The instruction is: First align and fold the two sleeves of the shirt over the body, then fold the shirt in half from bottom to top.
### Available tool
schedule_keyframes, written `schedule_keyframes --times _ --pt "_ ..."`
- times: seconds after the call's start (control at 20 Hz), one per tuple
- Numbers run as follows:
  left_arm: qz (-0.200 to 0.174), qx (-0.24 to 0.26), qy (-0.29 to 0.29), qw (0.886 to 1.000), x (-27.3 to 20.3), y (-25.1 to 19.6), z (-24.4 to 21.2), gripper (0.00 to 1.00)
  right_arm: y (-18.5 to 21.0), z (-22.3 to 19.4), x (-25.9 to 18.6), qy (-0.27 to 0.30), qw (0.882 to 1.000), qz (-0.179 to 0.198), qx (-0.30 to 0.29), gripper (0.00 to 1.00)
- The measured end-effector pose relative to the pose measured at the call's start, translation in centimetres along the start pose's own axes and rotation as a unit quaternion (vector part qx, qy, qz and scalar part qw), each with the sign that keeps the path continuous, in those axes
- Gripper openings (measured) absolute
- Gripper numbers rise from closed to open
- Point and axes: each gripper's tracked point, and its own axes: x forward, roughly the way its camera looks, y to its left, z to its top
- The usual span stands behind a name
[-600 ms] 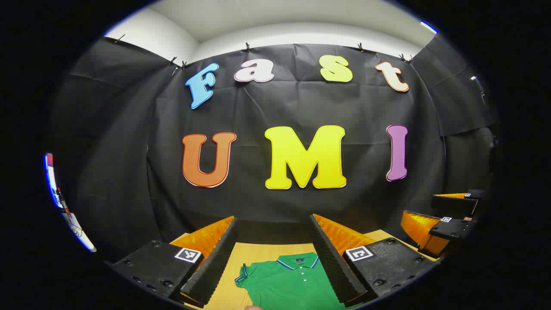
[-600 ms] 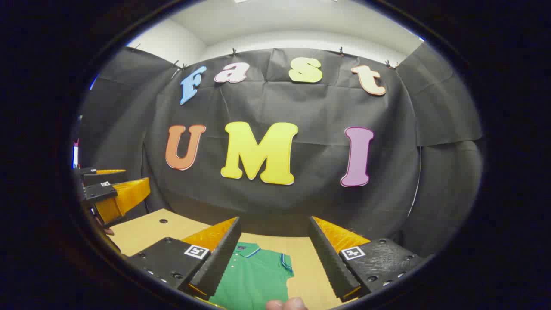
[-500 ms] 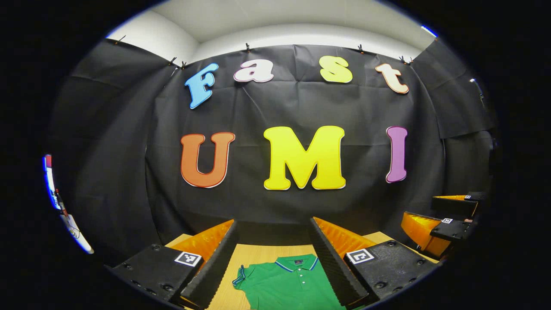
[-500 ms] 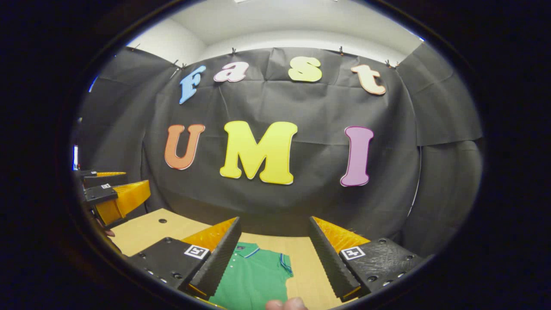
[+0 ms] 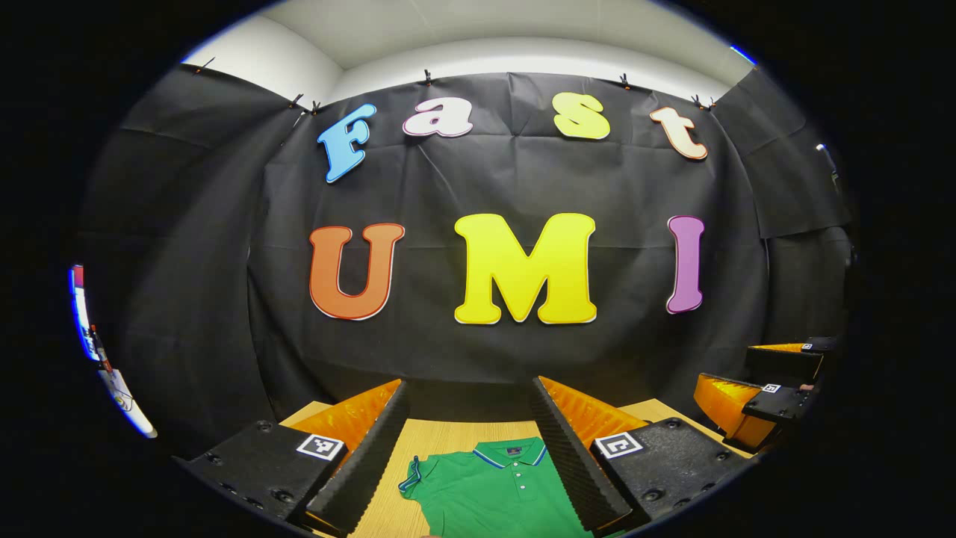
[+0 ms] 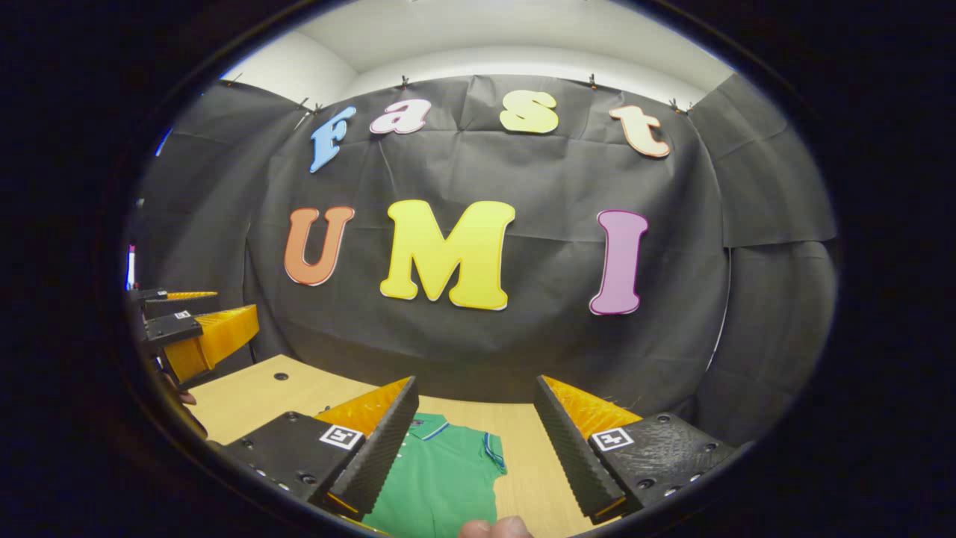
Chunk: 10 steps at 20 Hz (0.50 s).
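A green polo shirt (image 5: 493,486) with a blue-trimmed collar lies flat on the wooden table (image 5: 448,437), collar toward the far wall. My left gripper (image 5: 469,385) hovers above it, open and holding nothing; the collar and one short sleeve (image 5: 413,476) show between its fingers. My right gripper (image 6: 476,382) is also open above the shirt (image 6: 441,478), with the other sleeve (image 6: 493,452) between its fingers. Each gripper appears at the edge of the other's view: the right gripper (image 5: 769,377) at far right and the left gripper (image 6: 190,317) at far left, fingers apart.
The black cloth wall stands close behind the table's far edge. Bare tabletop (image 6: 261,392) with a small hole lies left of the shirt in the right gripper view. A fingertip of the person's hand (image 6: 493,527) shows at the bottom edge.
Both views have tipped down a little, so the wall sits slightly higher in frame. The fingers of both grippers stay apart and the shirt has not moved.
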Motion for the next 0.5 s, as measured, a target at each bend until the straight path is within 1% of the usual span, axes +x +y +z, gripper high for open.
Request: schedule_keyframes --times 0.15,0.2,0.35,0.5 --pt "0.002 0.000 0.002 1.000 0.1 0.2 -0.1 1.00 -0.3 -0.3 0.3 0.006 1.000 -0.004 -0.003 0.95" --pt "0.003 0.001 0.003 1.000 0.1 0.2 -0.2 1.00 -0.5 -0.4 0.4 0.008 1.000 -0.006 -0.005 0.96" --pt "0.004 0.002 0.006 1.000 0.4 0.4 -0.3 1.00 -0.6 -1.0 1.2 0.018 1.000 -0.001 -0.003 0.95" --pt "0.003 -0.001 0.011 1.000 0.8 0.4 -0.7 1.00 -1.0 -2.4 2.3 0.035 0.999 0.005 -0.006 0.95"
